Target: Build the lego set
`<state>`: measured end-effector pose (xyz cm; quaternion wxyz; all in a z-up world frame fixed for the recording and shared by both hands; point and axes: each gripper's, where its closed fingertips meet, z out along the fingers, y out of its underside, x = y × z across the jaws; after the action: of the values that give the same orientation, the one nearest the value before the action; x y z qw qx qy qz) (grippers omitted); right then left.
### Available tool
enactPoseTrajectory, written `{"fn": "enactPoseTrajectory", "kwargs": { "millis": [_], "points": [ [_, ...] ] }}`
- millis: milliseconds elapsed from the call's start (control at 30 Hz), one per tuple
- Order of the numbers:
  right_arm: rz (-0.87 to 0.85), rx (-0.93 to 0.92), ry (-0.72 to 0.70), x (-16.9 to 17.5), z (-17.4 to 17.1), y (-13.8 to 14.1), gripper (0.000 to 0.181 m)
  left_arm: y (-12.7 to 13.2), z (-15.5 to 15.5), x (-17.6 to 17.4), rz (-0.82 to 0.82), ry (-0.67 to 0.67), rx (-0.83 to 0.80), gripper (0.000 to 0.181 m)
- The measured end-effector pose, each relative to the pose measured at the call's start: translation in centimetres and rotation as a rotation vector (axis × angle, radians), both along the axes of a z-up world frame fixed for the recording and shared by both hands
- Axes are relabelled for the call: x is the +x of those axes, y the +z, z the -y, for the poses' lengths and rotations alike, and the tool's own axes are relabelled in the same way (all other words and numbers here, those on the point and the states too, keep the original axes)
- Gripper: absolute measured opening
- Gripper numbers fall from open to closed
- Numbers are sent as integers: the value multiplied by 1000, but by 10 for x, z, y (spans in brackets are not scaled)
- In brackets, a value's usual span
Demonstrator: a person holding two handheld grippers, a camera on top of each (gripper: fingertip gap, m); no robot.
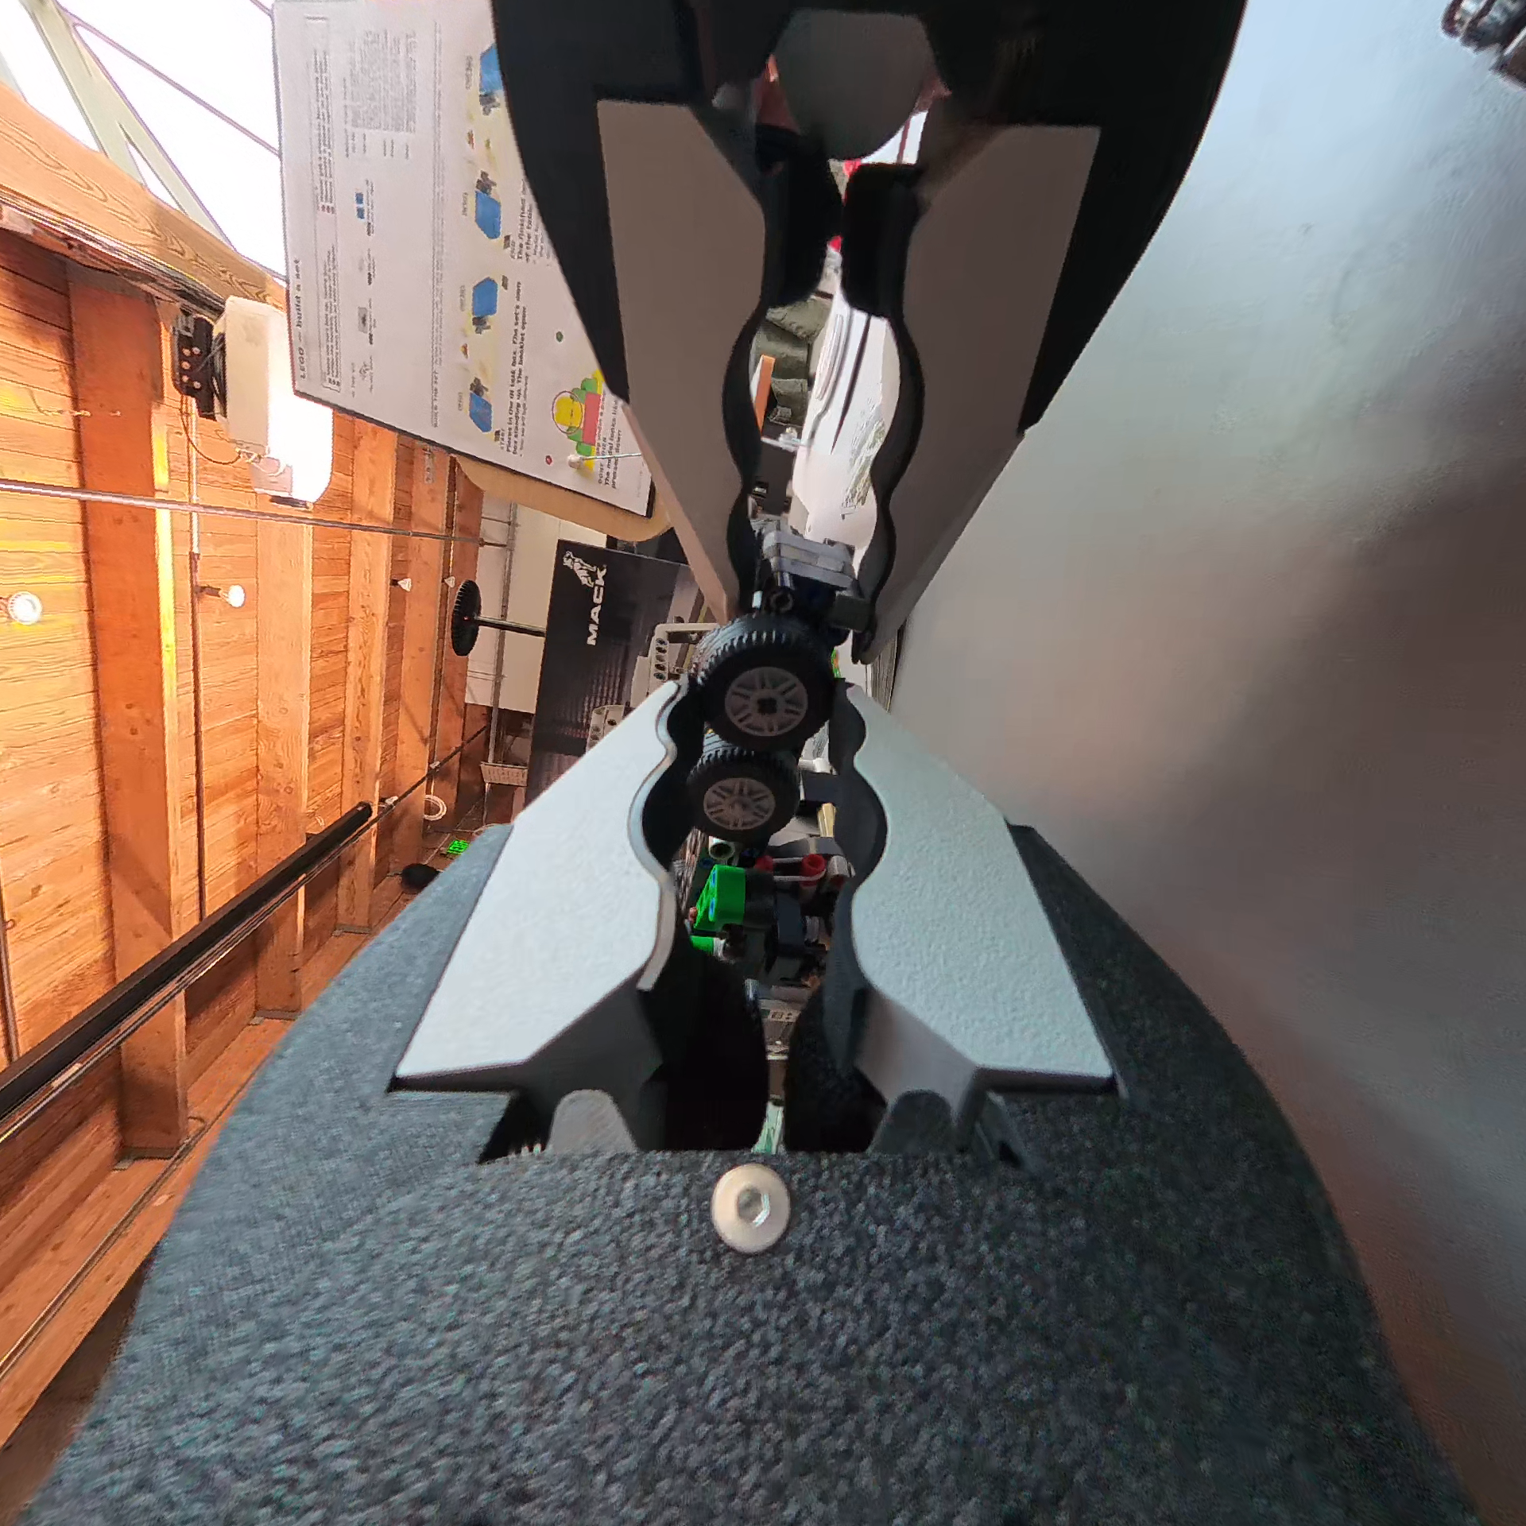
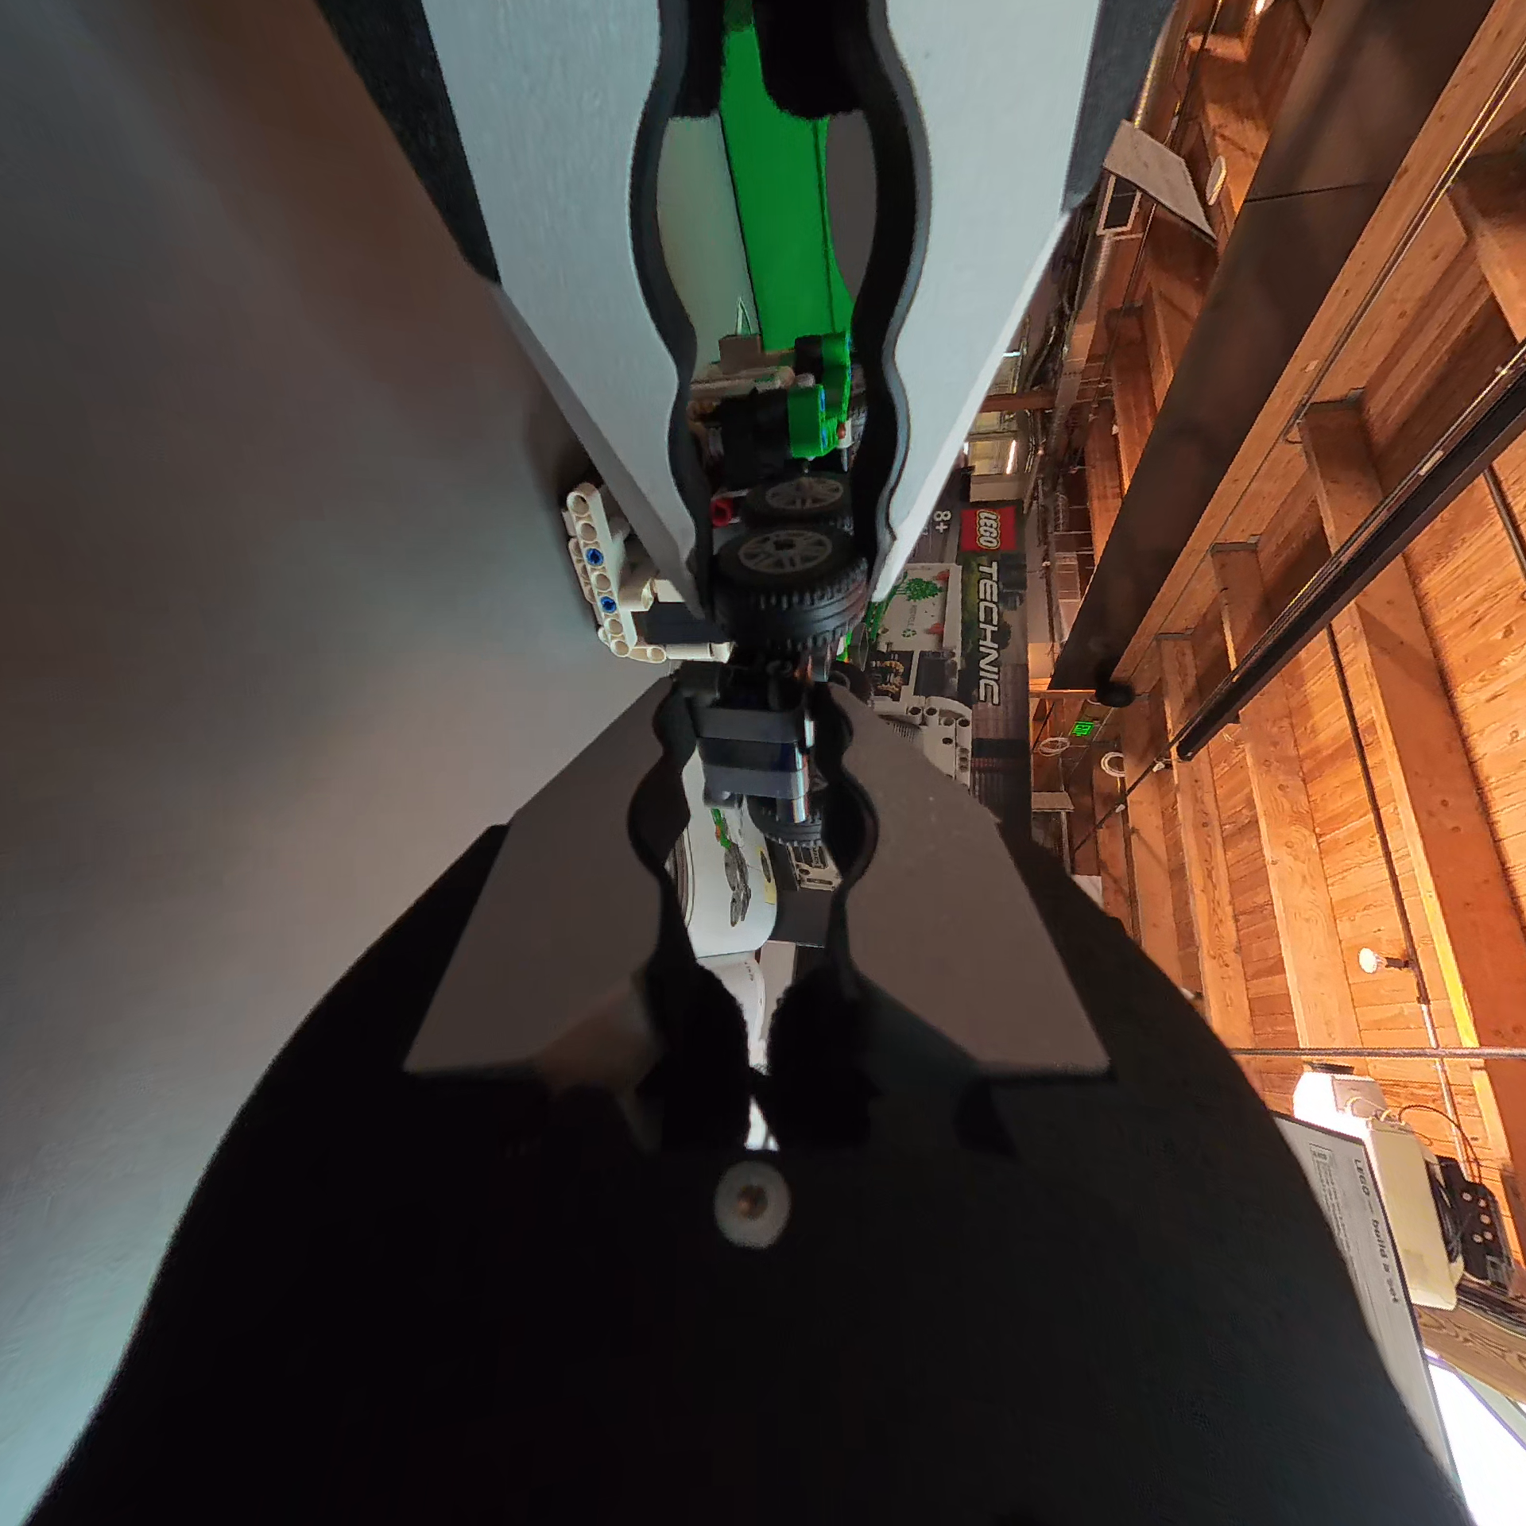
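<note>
A small lego vehicle with black tyres on grey rims (image 1: 764, 698) and green parts (image 1: 722, 896) sits between the fingers of my left gripper (image 1: 764, 710), which is shut on it at the wheels. My right gripper (image 1: 805, 615) comes in from opposite, tip to tip, shut on a dark grey and blue block assembly (image 1: 805, 570) that touches the front wheel. In the right wrist view my right gripper (image 2: 751, 702) grips that assembly (image 2: 751, 751), and my left gripper (image 2: 789, 603) holds the wheeled model (image 2: 793, 594). I cannot tell whether the two are joined.
The grey table (image 1: 1239, 578) runs along one side, and it also shows in the right wrist view (image 2: 248, 413). A white beam part (image 2: 599, 570) lies on it behind the grippers. A printed instruction sheet (image 1: 413, 248) and a dark lego box (image 2: 991, 594) stand beyond. Wooden walls lie behind. Less than 4 cm separates the two grippers' tips.
</note>
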<state>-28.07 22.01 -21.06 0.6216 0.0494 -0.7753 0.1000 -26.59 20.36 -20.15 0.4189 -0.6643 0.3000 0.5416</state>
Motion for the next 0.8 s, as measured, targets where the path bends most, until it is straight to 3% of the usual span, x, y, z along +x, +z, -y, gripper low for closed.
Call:
{"fn": "enactPoseTrajectory", "kwargs": {
  "millis": [567,800],
  "points": [
    [24,23,-72,0,-2,-2,28,0,-3,3,-49,2,19,30],
    [7,36,-62,0,-2,-1,28,2,-6,9,2,1,40,29]
  ]
}}
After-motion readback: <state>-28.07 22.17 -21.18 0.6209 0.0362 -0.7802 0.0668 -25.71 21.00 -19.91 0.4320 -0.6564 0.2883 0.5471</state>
